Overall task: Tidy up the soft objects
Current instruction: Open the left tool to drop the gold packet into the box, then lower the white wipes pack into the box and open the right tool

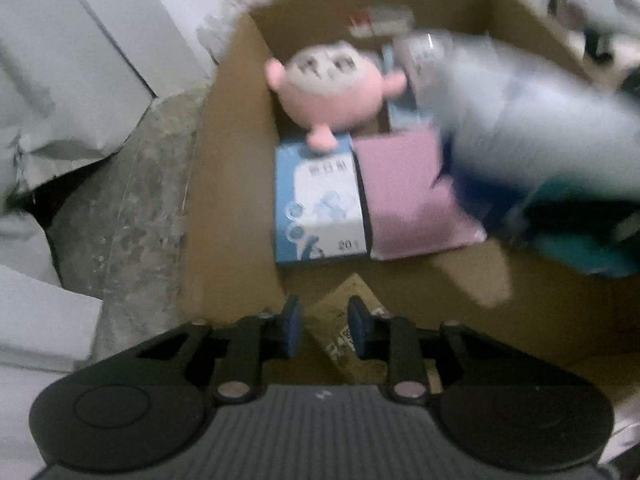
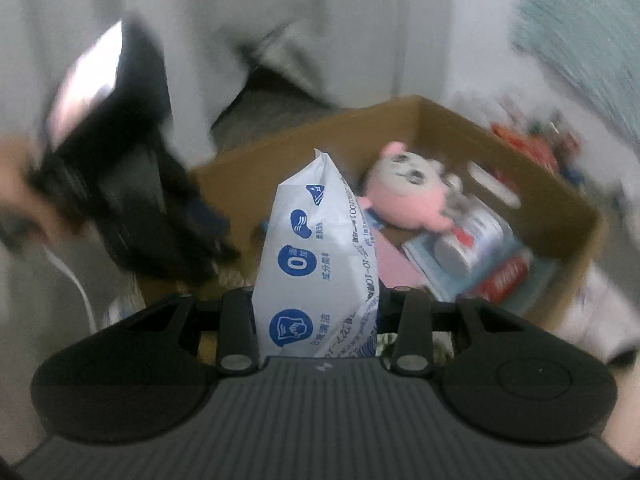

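An open cardboard box (image 1: 224, 160) holds a pink round plush toy (image 1: 332, 88), a blue and white carton (image 1: 320, 208) and a flat pink pack (image 1: 408, 196). My left gripper (image 1: 325, 328) hangs over the box's near corner, jaws a little apart with nothing between them. My right gripper (image 2: 318, 308) is shut on a white wipes pack (image 2: 316, 248) with blue icons, held upright just before the box (image 2: 312, 136). That pack shows as a white blur (image 1: 520, 120) over the box's right side. The plush (image 2: 404, 196) lies at the box's far side.
White cartons (image 1: 72, 60) are stacked left of the box on a grey speckled floor (image 1: 132, 184). A packaged item in white, blue and red (image 2: 472, 248) lies in the box's right part. A hand (image 2: 16, 200) holds the black left gripper (image 2: 132, 208).
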A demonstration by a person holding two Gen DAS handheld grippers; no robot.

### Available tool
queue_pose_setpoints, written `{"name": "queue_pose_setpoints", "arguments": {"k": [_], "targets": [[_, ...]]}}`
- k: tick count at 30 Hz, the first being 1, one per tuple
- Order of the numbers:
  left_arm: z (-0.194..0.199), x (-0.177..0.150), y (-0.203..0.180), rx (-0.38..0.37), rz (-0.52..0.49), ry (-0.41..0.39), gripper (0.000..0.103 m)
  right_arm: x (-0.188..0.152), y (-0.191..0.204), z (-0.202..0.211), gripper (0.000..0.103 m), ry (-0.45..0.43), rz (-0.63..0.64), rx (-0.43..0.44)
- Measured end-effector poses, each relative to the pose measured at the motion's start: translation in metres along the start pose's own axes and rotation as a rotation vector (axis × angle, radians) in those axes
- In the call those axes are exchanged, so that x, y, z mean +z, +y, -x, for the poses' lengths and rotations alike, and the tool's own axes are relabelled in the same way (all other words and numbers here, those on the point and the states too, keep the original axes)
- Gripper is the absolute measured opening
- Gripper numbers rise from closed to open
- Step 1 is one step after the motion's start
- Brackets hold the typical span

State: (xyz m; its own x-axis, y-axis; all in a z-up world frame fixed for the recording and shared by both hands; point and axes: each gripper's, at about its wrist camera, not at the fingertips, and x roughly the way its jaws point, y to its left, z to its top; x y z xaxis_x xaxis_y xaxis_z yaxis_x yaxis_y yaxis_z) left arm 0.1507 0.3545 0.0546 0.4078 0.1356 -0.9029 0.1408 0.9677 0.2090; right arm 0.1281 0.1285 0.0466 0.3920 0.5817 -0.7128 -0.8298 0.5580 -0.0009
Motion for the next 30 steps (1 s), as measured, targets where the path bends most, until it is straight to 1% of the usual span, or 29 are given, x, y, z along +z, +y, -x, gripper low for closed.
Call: {"name": "queue_pose_setpoints", "arguments": {"k": [2,4,5,6,7,8,9,10,11,12,13,14,16,17,18,20,21,22,23,24,26,27,28,29,30], "targets": [[0.017,-0.009,0.009,0.002,0.028,-0.052,0.032,0.003,0.015,-0.007,0.037,0.025,0.145,0.021],[0.025,-0.016,0.016,0.012,0.041,-0.087,0.037,0.002,0.036,-0.020,0.037,0.080,0.322,0.054],[0.028,-0.019,0.019,0.013,0.052,-0.096,0.037,0.000,0.045,-0.028,0.037,0.119,0.413,0.077],[0.028,-0.021,0.023,0.015,0.065,-0.102,0.040,-0.005,0.055,-0.038,0.038,0.181,0.513,0.105],[0.029,-0.022,0.026,0.018,0.072,-0.103,0.042,-0.008,0.061,-0.046,0.038,0.235,0.570,0.118],[0.029,-0.024,0.028,0.010,0.072,-0.101,0.043,-0.009,0.062,-0.054,0.040,0.291,0.590,0.113],[0.029,-0.025,0.030,-0.008,0.074,-0.100,0.050,-0.009,0.061,-0.060,0.044,0.327,0.594,0.092],[0.027,-0.025,0.032,-0.024,0.074,-0.094,0.055,-0.009,0.058,-0.063,0.053,0.355,0.610,0.070],[0.027,-0.026,0.030,-0.040,0.067,-0.086,0.056,-0.009,0.055,-0.065,0.062,0.372,0.630,0.058],[0.028,-0.026,0.027,-0.048,0.049,-0.082,0.056,-0.010,0.053,-0.061,0.068,0.385,0.651,0.052],[0.027,-0.024,0.024,-0.046,0.028,-0.080,0.056,-0.010,0.050,-0.058,0.080,0.391,0.655,0.060],[0.025,-0.024,0.020,-0.045,0.013,-0.081,0.056,-0.010,0.049,-0.052,0.081,0.389,0.647,0.075],[0.020,-0.019,0.014,-0.070,-0.012,-0.063,0.056,-0.007,0.039,-0.041,0.081,0.383,0.608,0.099],[0.015,-0.015,0.011,-0.089,-0.022,-0.045,0.056,-0.005,0.032,-0.039,0.081,0.382,0.565,0.127],[0.010,-0.011,0.007,-0.097,-0.033,-0.027,0.056,-0.002,0.022,-0.037,0.081,0.381,0.495,0.171],[-0.003,-0.003,-0.001,-0.109,-0.064,0.041,0.060,0.002,0.007,-0.035,0.081,0.389,0.370,0.243],[-0.010,0.001,-0.004,-0.121,-0.075,0.080,0.069,0.001,0.003,-0.034,0.080,0.394,0.318,0.276],[-0.018,0.004,-0.007,-0.134,-0.079,0.121,0.075,-0.001,0.002,-0.034,0.080,0.401,0.305,0.299],[-0.026,0.007,-0.008,-0.143,-0.078,0.162,0.076,-0.004,0.005,-0.032,0.081,0.399,0.316,0.320],[-0.035,0.010,-0.011,-0.148,-0.078,0.203,0.075,-0.008,0.009,-0.030,0.081,0.385,0.345,0.327],[-0.047,0.011,-0.015,-0.142,-0.086,0.253,0.061,-0.009,0.010,-0.025,0.079,0.374,0.352,0.335],[-0.054,0.010,-0.016,-0.142,-0.086,0.277,0.054,-0.007,0.007,-0.024,0.079,0.378,0.325,0.348],[-0.057,0.008,-0.018,-0.129,-0.087,0.278,0.052,-0.004,0.002,-0.024,0.078,0.377,0.285,0.367],[-0.055,0.007,-0.024,-0.111,-0.126,0.269,0.047,-0.002,-0.004,-0.023,0.078,0.376,0.245,0.380],[-0.051,0.006,-0.028,-0.095,-0.157,0.251,0.033,-0.001,-0.007,-0.025,0.077,0.372,0.228,0.381]]}}
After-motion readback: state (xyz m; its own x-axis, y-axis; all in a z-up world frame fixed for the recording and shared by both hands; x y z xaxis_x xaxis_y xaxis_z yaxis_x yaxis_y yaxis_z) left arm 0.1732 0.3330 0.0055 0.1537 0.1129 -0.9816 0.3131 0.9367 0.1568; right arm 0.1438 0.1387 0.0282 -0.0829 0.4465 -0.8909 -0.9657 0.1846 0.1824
